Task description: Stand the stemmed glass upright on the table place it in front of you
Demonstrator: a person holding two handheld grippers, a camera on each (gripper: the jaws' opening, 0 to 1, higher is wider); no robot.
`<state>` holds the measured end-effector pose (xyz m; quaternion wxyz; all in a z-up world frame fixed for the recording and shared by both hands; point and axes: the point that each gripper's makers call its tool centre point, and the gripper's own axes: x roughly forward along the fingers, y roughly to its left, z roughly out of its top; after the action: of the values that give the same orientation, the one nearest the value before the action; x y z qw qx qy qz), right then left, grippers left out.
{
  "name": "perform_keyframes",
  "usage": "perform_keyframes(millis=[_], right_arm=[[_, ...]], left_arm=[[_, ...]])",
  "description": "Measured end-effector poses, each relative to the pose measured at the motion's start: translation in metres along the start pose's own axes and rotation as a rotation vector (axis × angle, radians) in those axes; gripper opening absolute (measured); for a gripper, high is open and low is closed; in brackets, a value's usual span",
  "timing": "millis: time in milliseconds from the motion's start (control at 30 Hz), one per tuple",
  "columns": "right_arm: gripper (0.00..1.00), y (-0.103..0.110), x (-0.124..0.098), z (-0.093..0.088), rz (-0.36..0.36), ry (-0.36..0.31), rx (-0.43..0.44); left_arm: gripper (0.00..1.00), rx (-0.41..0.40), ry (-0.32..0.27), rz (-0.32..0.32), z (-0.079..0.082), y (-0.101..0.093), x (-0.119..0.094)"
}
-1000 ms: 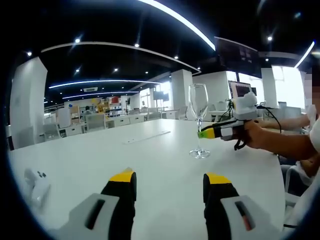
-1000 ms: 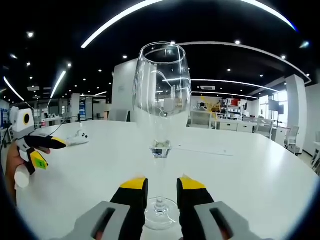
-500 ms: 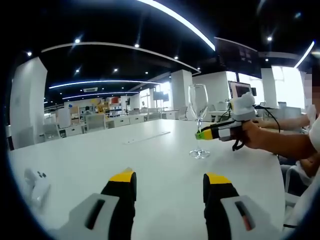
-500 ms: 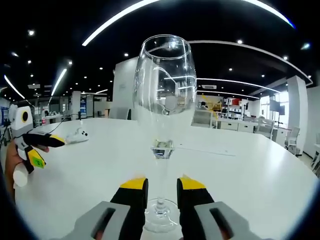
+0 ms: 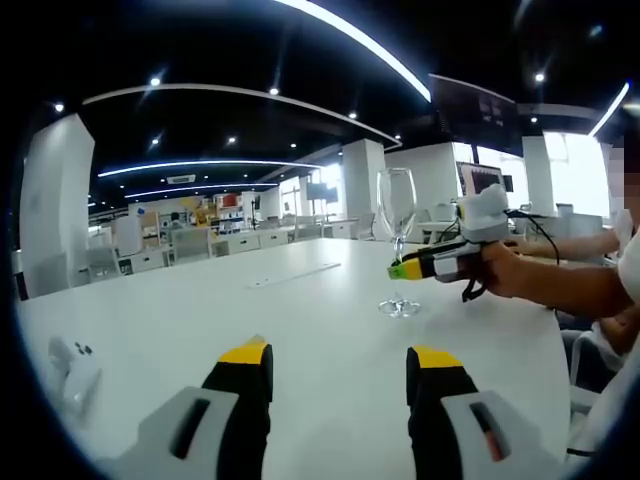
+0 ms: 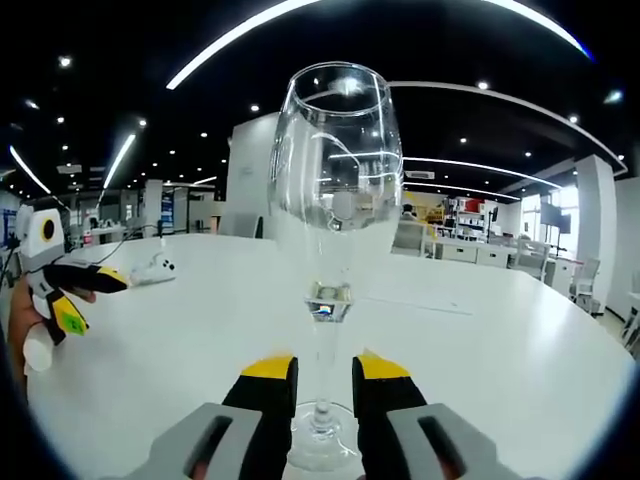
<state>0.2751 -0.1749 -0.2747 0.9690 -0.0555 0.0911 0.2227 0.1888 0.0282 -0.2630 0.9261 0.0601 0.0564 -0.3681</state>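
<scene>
There is one stemmed glass (image 6: 333, 260), and it stands straight up on the white table (image 6: 520, 340), with its foot flat on the top and its open mouth pointing up, so its long line runs up and down. In the right gripper view the right gripper (image 6: 312, 385) has its two yellow-tipped jaws pressed close on each side of the thin stem, just above the foot, so it has hold of the glass. In the left gripper view the same glass (image 5: 397, 240) shows far off on the table (image 5: 200, 320), with the right gripper (image 5: 400, 268) reaching in from the right, held by a person's hand (image 5: 505, 270). The left gripper (image 5: 337, 360) hangs low over the table with its two jaws wide apart and nothing between them. One small white thing (image 5: 72, 365) lies near the table's left edge, well apart from the glass. There is lots of bare table all around the glass. Desks and chairs stand far behind the table.
</scene>
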Motion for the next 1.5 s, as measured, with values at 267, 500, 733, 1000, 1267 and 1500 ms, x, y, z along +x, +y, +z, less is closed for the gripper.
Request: perform_keyframes(millis=[267,500,733,1000,1267,1500], right_arm=[[0.26,0.002,0.004,0.001,0.009,-0.002,-0.008],[0.26,0.002,0.006,0.0,0.009,0.004,-0.01],[0.26,0.003,0.007,-0.001,0.01,0.007,-0.011],[0.25,0.003,0.009,-0.001,0.007,0.009,-0.015],[0.25,0.003,0.011,-0.002,0.009,0.011,-0.014],[0.24,0.003,0.011,-0.003,0.01,0.01,-0.013]], left_arm=[[0.54,0.0,0.0,-0.002,0.0,0.0,0.0],[0.54,-0.001,-0.001,-0.002,0.0,0.0,0.0],[0.54,-0.001,0.0,-0.002,0.0,0.0,0.0],[0.54,0.0,0.002,-0.002,0.0,0.0,0.0],[0.54,0.0,0.002,-0.001,0.0,0.001,0.0],[0.54,0.0,0.001,-0.001,0.0,0.001,0.0]])
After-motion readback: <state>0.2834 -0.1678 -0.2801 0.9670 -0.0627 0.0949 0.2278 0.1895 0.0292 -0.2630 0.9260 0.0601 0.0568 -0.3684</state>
